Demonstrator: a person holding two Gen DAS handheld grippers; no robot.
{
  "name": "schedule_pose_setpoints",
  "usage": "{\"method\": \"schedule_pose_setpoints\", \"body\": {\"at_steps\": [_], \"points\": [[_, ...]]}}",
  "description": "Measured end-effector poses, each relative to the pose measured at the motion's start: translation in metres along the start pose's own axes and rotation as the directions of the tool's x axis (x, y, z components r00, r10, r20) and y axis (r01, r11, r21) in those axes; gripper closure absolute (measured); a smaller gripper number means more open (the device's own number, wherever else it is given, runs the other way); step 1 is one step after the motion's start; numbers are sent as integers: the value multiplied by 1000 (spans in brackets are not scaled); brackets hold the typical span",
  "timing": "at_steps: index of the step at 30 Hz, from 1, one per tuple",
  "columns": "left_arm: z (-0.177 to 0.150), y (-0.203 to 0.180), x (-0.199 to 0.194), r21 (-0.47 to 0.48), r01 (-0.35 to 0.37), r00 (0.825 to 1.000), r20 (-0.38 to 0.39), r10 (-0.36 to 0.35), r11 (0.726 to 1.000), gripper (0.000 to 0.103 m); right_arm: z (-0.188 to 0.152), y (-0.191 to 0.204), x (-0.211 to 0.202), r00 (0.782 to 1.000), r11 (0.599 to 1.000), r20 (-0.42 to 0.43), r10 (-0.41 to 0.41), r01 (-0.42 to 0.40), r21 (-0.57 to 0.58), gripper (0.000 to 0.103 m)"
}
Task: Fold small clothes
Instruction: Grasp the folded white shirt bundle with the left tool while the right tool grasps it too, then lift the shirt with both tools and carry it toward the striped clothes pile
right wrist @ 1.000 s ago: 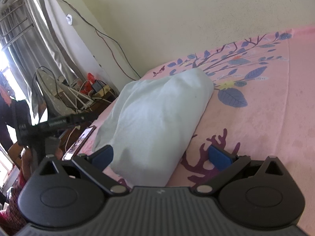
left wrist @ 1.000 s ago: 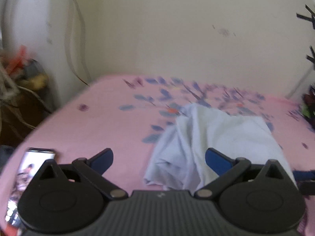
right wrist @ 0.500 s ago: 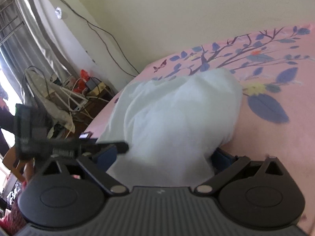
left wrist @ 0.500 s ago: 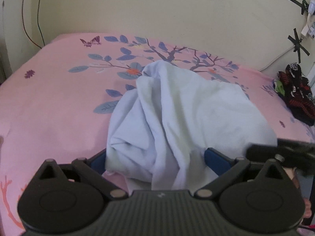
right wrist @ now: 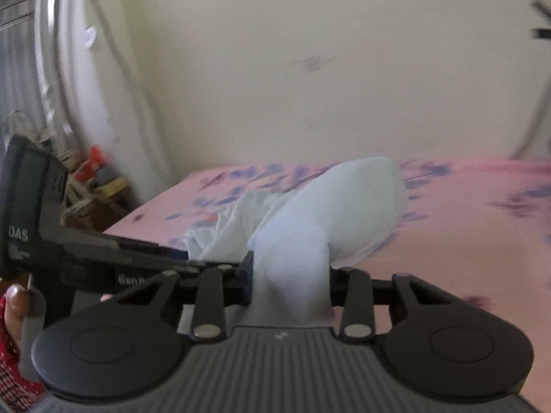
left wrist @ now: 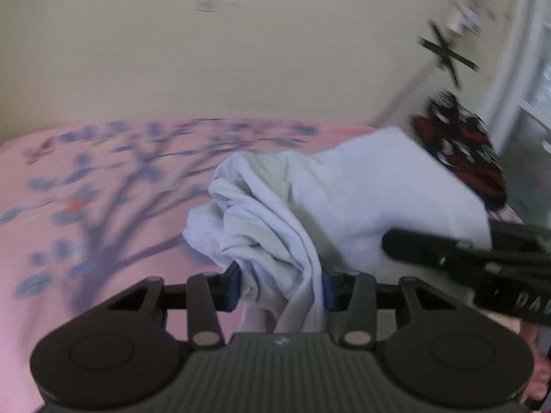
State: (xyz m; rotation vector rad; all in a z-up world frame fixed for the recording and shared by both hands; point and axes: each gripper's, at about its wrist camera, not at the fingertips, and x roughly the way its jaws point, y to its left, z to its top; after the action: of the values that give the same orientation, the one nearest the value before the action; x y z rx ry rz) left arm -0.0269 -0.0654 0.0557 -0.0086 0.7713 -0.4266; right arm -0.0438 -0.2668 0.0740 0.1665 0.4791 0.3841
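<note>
A pale blue garment (left wrist: pixel 361 192) lies bunched on the pink flowered bed sheet (left wrist: pixel 103 213). My left gripper (left wrist: pixel 280 284) is shut on a bunched fold at its near edge, cloth filling the gap between the blue pads. My right gripper (right wrist: pixel 289 277) is shut on another part of the same garment (right wrist: pixel 344 203), which rises from the jaws toward the bed. The right gripper's body shows at the right of the left wrist view (left wrist: pixel 482 258), and the left gripper's body at the left of the right wrist view (right wrist: pixel 86 251). Both views are motion-blurred.
A cream wall (left wrist: pixel 241 51) stands behind the bed. A black and red patterned cloth pile (left wrist: pixel 461 148) lies at the bed's far right corner. Clutter with cables and a red object (right wrist: pixel 96 172) sits off the bed's left side, near a curtain (right wrist: pixel 20 51).
Both grippers were open around the garment's edge and have closed on it. Both have lifted, pulling the cloth up, and the views have swung toward the wall.
</note>
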Motion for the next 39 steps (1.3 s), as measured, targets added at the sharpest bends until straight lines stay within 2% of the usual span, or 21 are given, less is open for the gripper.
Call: {"method": "schedule_pose_setpoints", "body": {"at_steps": [2,4,6,7,10,11,13,16,18,19,20,21,22,23,24,25,26,30,33,37,39], "points": [[1,-18,15,35,7,1000,-14,-6,999,62,-6,-22,-11,999,998,-11,-43,44,39,71],[0,-35,24,86,-49,999,-6,49,995,58,-15,-42,-12,997,992,-54,-49,54,112,64],[-4,-45,28,132,-102,995,3,103,986,38,-25,-60,-10,995,981,-92,-39,56,188,49],[-6,-46,28,146,-114,993,0,115,983,32,-30,-68,-11,994,974,-105,-26,49,222,35],[-9,-34,15,129,-135,991,22,133,983,14,-40,-89,-23,997,951,-66,48,-25,307,19],[-8,-26,10,107,-140,990,31,137,984,2,-41,-96,-28,998,946,-50,47,-28,323,11],[-4,-10,2,50,-114,993,26,113,992,0,-41,-105,-36,998,942,-22,51,-41,333,11],[0,8,3,-25,-13,998,-55,11,1000,0,-37,-118,-30,995,931,-41,88,-68,358,12],[-1,12,17,-70,47,992,-114,-55,996,0,-37,-115,-11,987,919,-81,141,-100,381,23],[-4,13,27,-97,65,986,-146,-79,993,1,-39,-113,2,979,910,-110,171,-114,399,37],[-7,13,37,-121,82,980,-173,-102,989,1,-43,-110,19,968,891,-131,214,-139,432,44],[-11,8,38,-95,70,989,-126,-82,993,10,-44,-105,24,972,883,-104,211,-144,446,44],[-13,0,40,-52,45,991,-120,-51,998,13,-42,-99,32,972,880,-100,211,-145,452,46],[-13,-7,41,-24,22,992,-120,-25,999,37,-39,-94,38,973,880,-109,204,-134,457,53],[-11,-11,41,-20,40,990,-133,-42,999,63,-36,-90,40,972,879,-110,206,-135,458,54],[-7,-14,41,-45,63,986,-153,-70,997,68,-31,-86,40,972,884,-102,210,-144,444,61],[0,-19,39,-52,52,986,-153,-59,997,72,-26,-83,36,973,895,-98,210,-151,421,65],[41,-62,34,10,98,991,-98,-96,995,73,12,-93,-2,988,947,-20,153,-141,290,68],[87,-114,35,105,135,991,-4,-136,985,73,56,-125,-39,994,969,84,74,-92,227,68],[155,-189,53,159,196,968,129,-217,968,70,118,-187,-91,973,987,225,-45,9,162,67],[184,-220,81,159,226,959,136,-248,961,65,138,-227,-103,963,980,251,-100,52,190,67]]}}
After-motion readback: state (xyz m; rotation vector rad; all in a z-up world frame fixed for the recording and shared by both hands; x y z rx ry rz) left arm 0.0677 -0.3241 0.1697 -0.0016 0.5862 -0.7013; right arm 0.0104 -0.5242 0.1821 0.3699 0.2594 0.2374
